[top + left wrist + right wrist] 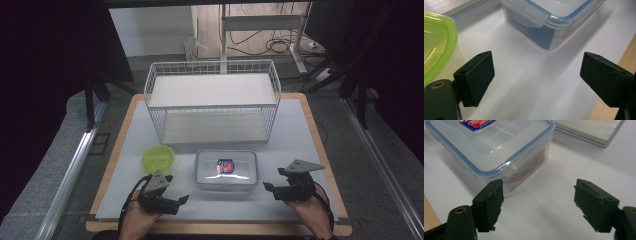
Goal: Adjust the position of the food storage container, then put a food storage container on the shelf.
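We see clear box (226, 170), blue-rimmed lid latched, red-blue label on top, at table (300, 135) centre. Left gripper (184, 199) at its 8 o'clock, right gripper (266, 187) at 4; both jaws wide, empty.

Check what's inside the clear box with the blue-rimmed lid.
Through the box wall, something printed in blue and orange shows, like packets or cards. The closed lid and its sticker hide the rest, so the contents can't be identified.

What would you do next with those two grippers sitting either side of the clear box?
Probably ease both inward to the box's short ends. The left gripper and right gripper both stand open and empty, flanking the clear lidded box without touching it, so closing the gap comes before any lift toward the wire rack.
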Available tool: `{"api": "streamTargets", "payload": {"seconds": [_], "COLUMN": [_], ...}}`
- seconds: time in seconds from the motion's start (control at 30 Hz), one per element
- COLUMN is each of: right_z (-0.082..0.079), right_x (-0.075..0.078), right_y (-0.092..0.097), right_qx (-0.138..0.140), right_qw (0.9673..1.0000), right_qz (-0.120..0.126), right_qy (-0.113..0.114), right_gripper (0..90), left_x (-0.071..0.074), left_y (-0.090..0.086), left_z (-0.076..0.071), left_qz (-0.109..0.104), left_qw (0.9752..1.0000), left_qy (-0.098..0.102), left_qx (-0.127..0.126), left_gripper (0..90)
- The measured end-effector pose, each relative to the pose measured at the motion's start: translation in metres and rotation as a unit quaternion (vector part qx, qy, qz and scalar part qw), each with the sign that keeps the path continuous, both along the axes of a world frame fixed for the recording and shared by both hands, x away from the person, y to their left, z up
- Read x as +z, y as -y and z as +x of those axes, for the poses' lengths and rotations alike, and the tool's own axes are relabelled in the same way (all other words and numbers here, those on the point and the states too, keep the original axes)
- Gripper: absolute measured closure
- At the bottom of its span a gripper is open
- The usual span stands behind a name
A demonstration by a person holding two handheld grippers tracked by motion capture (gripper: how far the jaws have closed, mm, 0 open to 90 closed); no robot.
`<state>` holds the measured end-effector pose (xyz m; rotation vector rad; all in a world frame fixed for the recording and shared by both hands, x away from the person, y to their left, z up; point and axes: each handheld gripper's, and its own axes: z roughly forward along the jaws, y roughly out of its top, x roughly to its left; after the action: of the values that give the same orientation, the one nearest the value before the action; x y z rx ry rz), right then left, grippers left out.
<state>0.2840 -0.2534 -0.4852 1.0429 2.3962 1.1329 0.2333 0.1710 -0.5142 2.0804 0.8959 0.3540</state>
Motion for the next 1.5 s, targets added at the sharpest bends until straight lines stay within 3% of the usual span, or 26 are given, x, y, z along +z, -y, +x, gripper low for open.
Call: {"api": "streamTargets", "payload": {"seconds": [0.17, 0.37, 0.47, 0.67, 0.8, 0.97, 1.27, 1.5], "right_z": [0.002, 0.002, 0.001, 0.003, 0.006, 0.009, 0.018, 0.036], "right_x": [-0.002, 0.0, 0.001, 0.002, 0.006, 0.008, 0.011, 0.007], "right_y": [-0.001, 0.0, 0.0, -0.001, -0.003, -0.009, -0.029, -0.039], "right_qx": [-0.002, -0.002, 0.0, 0.0, -0.002, 0.012, 0.041, 0.046], "right_qw": [1.0, 0.9998, 0.9999, 0.9999, 0.9995, 0.9988, 0.9978, 0.9958], "right_qz": [0.001, 0.012, 0.005, 0.005, 0.02, 0.028, 0.022, 0.026], "right_qy": [-0.01, -0.016, -0.011, -0.015, -0.025, -0.039, -0.047, -0.075], "right_gripper": [17.8, 17.3, 17.3, 17.3, 15.8, 10.1, 11.2, 14.1], "left_x": [-0.002, -0.002, 0.002, 0.012, 0.019, 0.021, 0.018, 0.014], "left_y": [-0.002, 0.004, 0.005, 0.009, 0.017, 0.023, 0.035, 0.043], "left_z": [0.002, 0.003, 0.006, 0.015, 0.022, 0.032, 0.056, 0.072], "left_qz": [-0.004, 0.01, 0.004, -0.03, -0.023, -0.023, -0.045, -0.057], "left_qw": [1.0, 0.9995, 0.9998, 0.9991, 0.9992, 0.999, 0.9968, 0.9943], "left_qy": [0.007, 0.028, 0.01, -0.02, -0.019, -0.033, -0.063, -0.086], "left_qx": [-0.002, -0.012, -0.014, -0.023, -0.027, -0.019, -0.023, -0.026], "left_gripper": [7.5, 7.6, 8.1, 8.5, 10.4, 8.6, 5.5, 4.9]}}
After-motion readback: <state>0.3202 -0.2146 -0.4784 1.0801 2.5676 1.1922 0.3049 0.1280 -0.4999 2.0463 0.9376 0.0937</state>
